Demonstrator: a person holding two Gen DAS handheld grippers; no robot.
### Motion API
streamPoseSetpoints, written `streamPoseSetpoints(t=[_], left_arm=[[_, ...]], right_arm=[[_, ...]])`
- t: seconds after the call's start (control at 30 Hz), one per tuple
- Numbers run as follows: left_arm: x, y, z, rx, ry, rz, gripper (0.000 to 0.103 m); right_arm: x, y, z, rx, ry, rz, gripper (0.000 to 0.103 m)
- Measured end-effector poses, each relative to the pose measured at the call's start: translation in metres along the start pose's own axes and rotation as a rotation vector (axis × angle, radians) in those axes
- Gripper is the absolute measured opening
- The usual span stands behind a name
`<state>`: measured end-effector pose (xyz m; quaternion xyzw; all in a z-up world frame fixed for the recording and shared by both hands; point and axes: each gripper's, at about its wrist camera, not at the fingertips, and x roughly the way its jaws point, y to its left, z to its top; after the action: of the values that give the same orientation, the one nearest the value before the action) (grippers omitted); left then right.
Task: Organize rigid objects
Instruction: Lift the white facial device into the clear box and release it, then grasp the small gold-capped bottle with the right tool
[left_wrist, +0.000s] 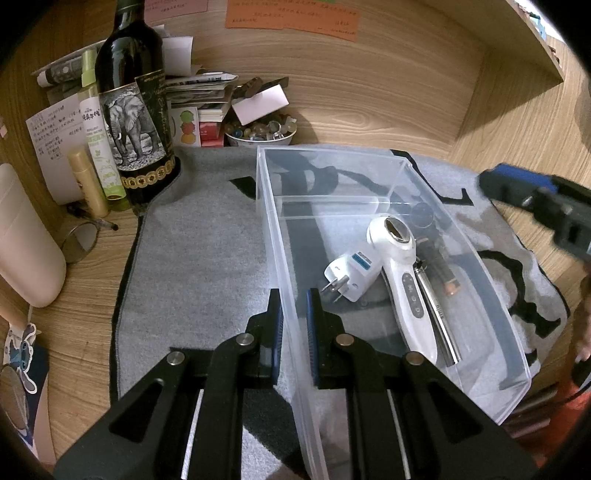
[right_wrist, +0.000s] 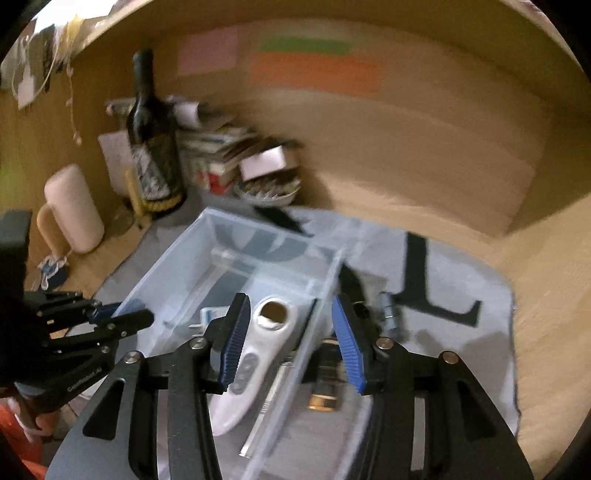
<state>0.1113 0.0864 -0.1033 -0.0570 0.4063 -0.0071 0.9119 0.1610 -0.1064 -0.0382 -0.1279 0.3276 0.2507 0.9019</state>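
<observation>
A clear plastic bin (left_wrist: 513, 317) stands on a grey mat (left_wrist: 195, 251). Inside lie a white handheld device (left_wrist: 402, 269), a white plug adapter (left_wrist: 351, 273), a metal rod (left_wrist: 436, 314) and a dark watch (left_wrist: 439, 258). My left gripper (left_wrist: 295, 314) is shut on the bin's left wall (left_wrist: 277, 236), one finger on each side. My right gripper (right_wrist: 291, 332) is open and empty above the bin's right wall (right_wrist: 295, 365), over the white device (right_wrist: 258, 350). It shows blurred at the right of the left wrist view (left_wrist: 535, 206). A small metal object (right_wrist: 388, 314) lies on the mat outside the bin.
A wine bottle (left_wrist: 136, 110), a green spray bottle (left_wrist: 98, 129), a lip balm tube (left_wrist: 86, 181), papers and a bowl of small items (left_wrist: 258, 133) crowd the back left. A cream bottle (left_wrist: 26, 240) stands at left. Wooden desk walls close in behind and right.
</observation>
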Motion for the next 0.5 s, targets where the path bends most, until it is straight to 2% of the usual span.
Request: streamPoseSetpoints(t=[0.2, 0.33, 0.5], left_arm=[[0.000, 0.000, 0.000, -0.001, 0.000, 0.000, 0.012], [0.000, 0.000, 0.000, -0.001, 0.000, 0.000, 0.012], [0.000, 0.001, 0.000, 0.000, 0.001, 0.002, 0.012]], right_arm=[[-0.013, -0.035, -0.008, 0.056, -0.006, -0.087, 0.052], [-0.003, -0.051, -0.023, 0.096, 0.056, -0.098, 0.052], [0.024, -0.058, -0.048, 0.127, 0.154, -0.063, 0.052]])
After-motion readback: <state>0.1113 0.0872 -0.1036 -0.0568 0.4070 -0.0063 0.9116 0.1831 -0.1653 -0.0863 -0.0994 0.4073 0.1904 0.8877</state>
